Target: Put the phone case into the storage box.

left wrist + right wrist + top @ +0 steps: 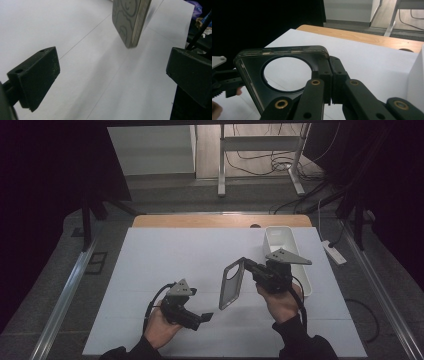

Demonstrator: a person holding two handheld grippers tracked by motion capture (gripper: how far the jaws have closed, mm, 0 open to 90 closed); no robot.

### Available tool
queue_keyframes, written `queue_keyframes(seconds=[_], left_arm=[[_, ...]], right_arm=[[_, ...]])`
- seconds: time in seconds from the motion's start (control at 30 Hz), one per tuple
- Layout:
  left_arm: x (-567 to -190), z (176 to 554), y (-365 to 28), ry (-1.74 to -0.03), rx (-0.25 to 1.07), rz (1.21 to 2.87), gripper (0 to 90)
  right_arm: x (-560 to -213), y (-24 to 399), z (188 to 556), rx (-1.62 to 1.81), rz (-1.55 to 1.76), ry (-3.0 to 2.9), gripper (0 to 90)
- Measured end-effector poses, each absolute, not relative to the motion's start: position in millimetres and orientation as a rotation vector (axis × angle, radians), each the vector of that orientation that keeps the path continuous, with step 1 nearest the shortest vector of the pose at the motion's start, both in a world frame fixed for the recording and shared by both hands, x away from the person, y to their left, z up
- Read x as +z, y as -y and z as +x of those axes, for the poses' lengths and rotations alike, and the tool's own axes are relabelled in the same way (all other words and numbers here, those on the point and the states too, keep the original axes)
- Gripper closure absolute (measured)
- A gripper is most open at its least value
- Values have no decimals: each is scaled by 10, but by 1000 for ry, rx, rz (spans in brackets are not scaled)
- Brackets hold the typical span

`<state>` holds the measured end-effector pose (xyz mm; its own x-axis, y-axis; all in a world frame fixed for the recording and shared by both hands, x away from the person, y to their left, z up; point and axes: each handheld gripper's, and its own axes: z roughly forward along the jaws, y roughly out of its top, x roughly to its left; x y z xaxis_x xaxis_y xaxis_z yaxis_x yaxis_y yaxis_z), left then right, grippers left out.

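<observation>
**Phone case held by one edge: slip risk**

High view: right gripper is clamping a phone case by its top edge, upright over the white sheet, beside the white bin. Left gripper is standing fully open, holding nothing.

Left gripper view: patterned back is showing; case is hanging clear above the sheet, free end unsupported. A knock could be twisting it loose.

Right gripper view: jaws are pinching only the thin rim near the round cutout.

Right hand-held gripper clamped on phone case edge, white table sheet beneath
</observation>
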<state>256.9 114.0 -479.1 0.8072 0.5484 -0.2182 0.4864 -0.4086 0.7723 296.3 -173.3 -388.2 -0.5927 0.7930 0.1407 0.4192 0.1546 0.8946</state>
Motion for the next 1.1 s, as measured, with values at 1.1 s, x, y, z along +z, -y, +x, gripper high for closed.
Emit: queue_keyframes(seconds=[1.1], left_arm=[[-4820,2191,-1856,-882,110,1995,0]], right_arm=[[-3717,1899,3190,1382,1173,-2026,887]])
